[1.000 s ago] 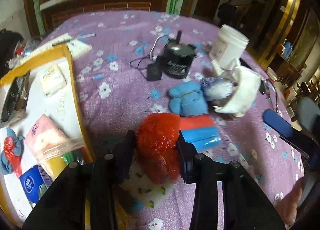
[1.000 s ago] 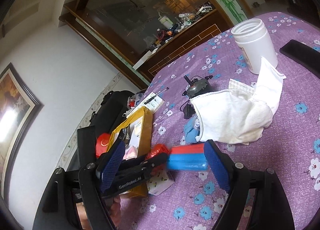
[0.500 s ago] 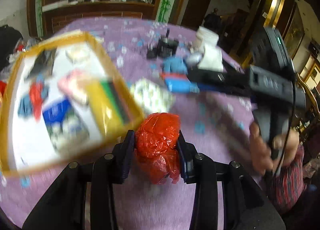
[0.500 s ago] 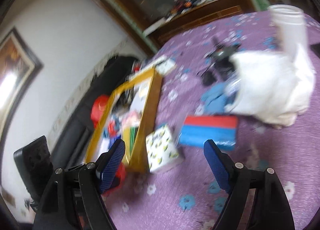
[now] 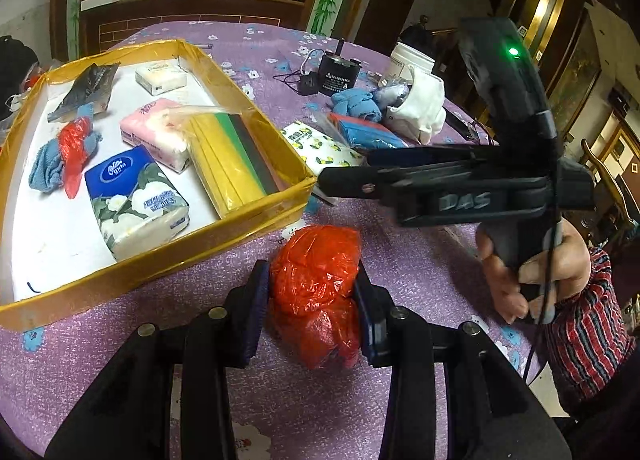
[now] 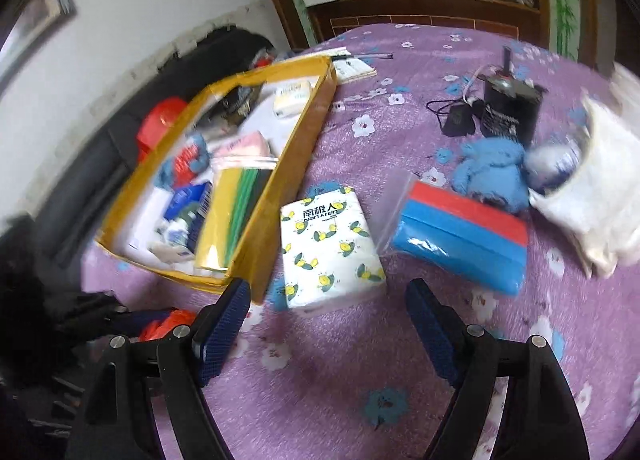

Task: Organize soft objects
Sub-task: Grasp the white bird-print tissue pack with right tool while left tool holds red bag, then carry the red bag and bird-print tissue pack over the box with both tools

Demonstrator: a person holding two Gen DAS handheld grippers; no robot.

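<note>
Clamping a crumpled red plastic bag [image 5: 316, 280], the left gripper [image 5: 312, 300] is held over the purple flowered tablecloth [image 5: 420, 260], just outside the near wall of the yellow-rimmed tray [image 5: 224, 232]. Tissue packs, a bagged stack of yellow and green sponges [image 5: 232, 156] and a blue cloth with red plastic [image 5: 60, 156] are seen inside the tray. The right gripper [image 6: 328, 324] is held with jaws wide apart and nothing between the pads, above the cloth near a bee-print tissue pack [image 6: 328, 248]. A bagged red-and-blue sponge [image 6: 460, 236] is seen beside that pack.
</note>
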